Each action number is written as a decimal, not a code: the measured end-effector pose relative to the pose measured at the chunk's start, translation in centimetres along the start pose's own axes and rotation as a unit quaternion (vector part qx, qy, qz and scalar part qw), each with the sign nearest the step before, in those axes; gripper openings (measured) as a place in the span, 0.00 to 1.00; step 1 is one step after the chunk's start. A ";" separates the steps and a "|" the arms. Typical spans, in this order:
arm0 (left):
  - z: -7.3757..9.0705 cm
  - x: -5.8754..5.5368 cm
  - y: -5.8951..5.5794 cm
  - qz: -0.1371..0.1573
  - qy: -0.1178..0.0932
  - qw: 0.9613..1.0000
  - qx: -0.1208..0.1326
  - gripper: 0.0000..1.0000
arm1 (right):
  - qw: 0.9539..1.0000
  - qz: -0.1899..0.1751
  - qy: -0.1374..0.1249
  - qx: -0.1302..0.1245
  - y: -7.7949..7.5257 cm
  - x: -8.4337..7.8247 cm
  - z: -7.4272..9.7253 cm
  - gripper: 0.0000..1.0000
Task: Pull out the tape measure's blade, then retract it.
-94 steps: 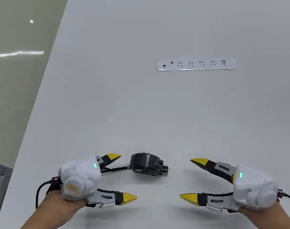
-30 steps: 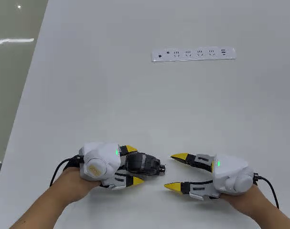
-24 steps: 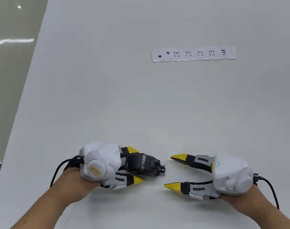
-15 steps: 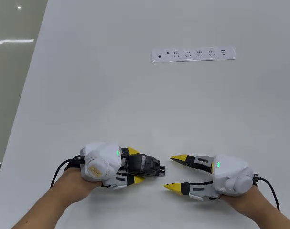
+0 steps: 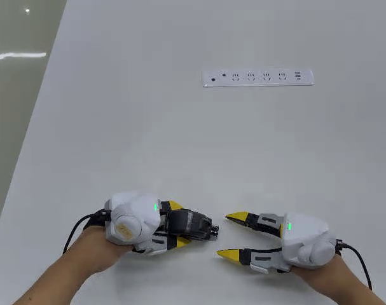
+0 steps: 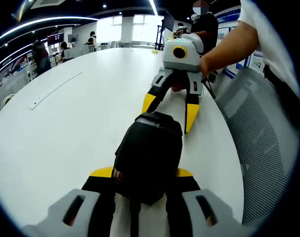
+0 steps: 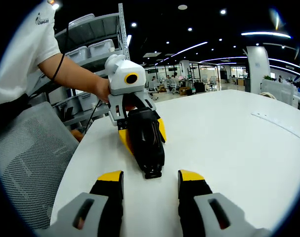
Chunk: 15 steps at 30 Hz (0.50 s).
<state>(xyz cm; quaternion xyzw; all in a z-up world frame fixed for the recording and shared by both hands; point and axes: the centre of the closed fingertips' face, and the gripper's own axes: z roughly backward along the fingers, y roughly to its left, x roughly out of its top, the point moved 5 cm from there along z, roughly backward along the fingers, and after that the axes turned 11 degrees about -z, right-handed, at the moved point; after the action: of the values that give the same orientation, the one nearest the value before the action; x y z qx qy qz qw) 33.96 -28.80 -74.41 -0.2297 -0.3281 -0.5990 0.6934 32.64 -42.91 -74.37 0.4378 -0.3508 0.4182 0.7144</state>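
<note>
A black tape measure [image 5: 190, 224] lies on the white table [image 5: 180, 127] near its front edge. My left gripper [image 5: 178, 223] is shut on its case, one yellow-tipped finger on each side. In the left gripper view the case [image 6: 149, 157] stands between the jaws. The blade is inside the case, and only its end hook [image 7: 152, 173] pokes out toward my right gripper [image 7: 150, 176]. The right gripper [image 5: 229, 236] is open with nothing between its fingers, its tips a short way from the hook and not touching it.
A white power strip [image 5: 257, 77] lies flat at the back of the table. The table's left edge [image 5: 37, 121] drops to a shiny floor. A grey mesh chair [image 6: 261, 133] stands close behind the hands.
Since the earliest frame my left gripper has closed on the tape measure and the right gripper has come in closer to it. Over the last second both have hardly moved.
</note>
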 end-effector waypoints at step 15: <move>-0.1 -0.1 -0.1 0.014 0.001 1.000 0.000 0.36 | 1.000 0.013 0.007 0.001 -0.5 -0.4 -0.6 0.40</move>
<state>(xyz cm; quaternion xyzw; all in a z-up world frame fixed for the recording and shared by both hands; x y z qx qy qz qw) 33.91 -28.81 -74.52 -0.2336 -0.3245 -0.5893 0.7020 33.05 -42.62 -75.13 0.4311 -0.3508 0.4313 0.7107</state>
